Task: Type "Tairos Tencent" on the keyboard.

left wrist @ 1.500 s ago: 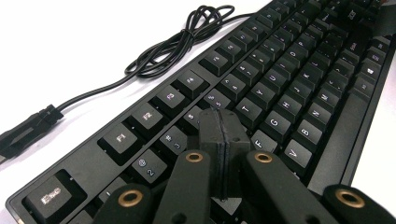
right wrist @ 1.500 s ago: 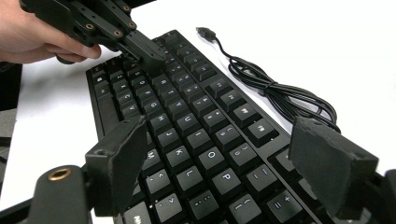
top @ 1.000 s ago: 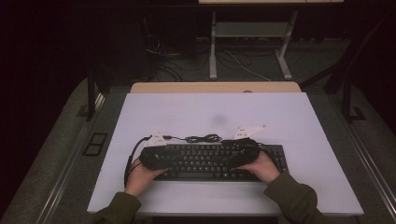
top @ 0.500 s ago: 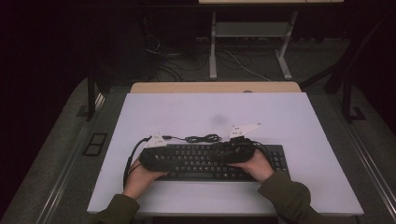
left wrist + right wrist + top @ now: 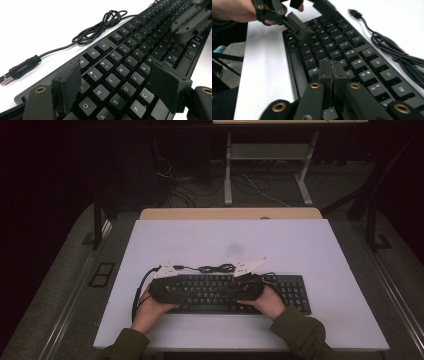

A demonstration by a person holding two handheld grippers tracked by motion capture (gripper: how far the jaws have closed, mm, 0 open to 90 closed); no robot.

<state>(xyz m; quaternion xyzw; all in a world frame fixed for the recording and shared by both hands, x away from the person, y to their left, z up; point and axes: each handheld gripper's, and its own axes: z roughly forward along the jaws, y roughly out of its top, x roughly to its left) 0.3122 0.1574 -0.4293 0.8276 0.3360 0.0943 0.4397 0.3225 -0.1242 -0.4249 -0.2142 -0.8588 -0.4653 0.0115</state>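
Low over the keyboard (image 5: 235,292), both hands rest at the near edge of the white tabletop (image 5: 300,245), forearms in olive sleeves coming in from the bottom of the high view; the left hand (image 5: 150,312) holds the left tool (image 5: 115,82) flat above the letter keys, its jaws spread apart and having just been opening, with keys beneath them but nothing pinched; the right hand (image 5: 270,302) holds the right tool (image 5: 331,72) over the middle of the keyboard, its jaws having just been closing and now pressed together pad to pad, nothing between them; the black keyboard lies along the near part of the tabletop, and its cable (image 5: 215,268) sits in a loose coil just behind it, the plug (image 5: 20,71) lying free on the white surface; beyond the tabletop a wooden edge, metal frame legs and floor cables stand in a dark room; the tools' fingertips are hard to make out from above.
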